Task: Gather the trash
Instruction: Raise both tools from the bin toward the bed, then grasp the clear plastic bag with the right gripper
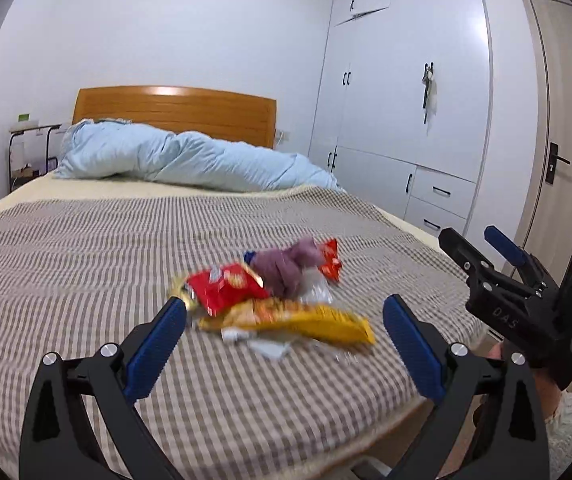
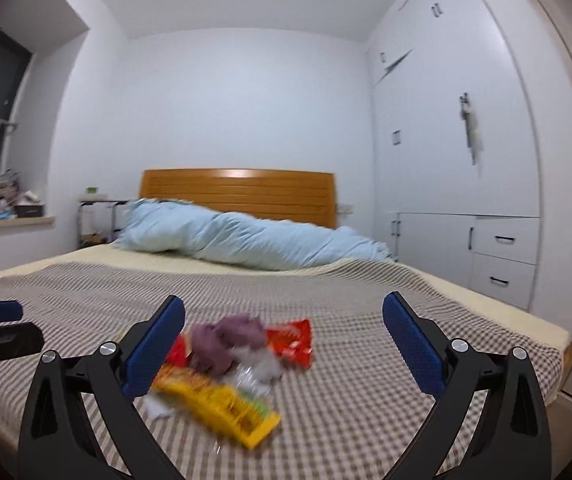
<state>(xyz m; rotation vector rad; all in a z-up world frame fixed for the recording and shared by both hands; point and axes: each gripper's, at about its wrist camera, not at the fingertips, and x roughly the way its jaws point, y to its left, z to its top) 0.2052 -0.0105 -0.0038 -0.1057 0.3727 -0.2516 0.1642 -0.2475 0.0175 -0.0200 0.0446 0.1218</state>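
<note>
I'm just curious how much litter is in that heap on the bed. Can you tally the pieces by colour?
Red wrappers: 2, red snack bag and small red packet
Yellow wrappers: 1, long yellow packet
Purple crumpled wad: 1
White or clear scraps: at least 2, too blurred to count exactly
Total: about 6, on the checked bedspread

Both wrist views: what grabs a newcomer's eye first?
The bright pile of snack wrappers on the checked bedspread, red and yellow packets around a purple cloth, lies just ahead of both open grippers. Behind it, a crumpled light blue duvet lies across the bed below the wooden headboard.
</note>
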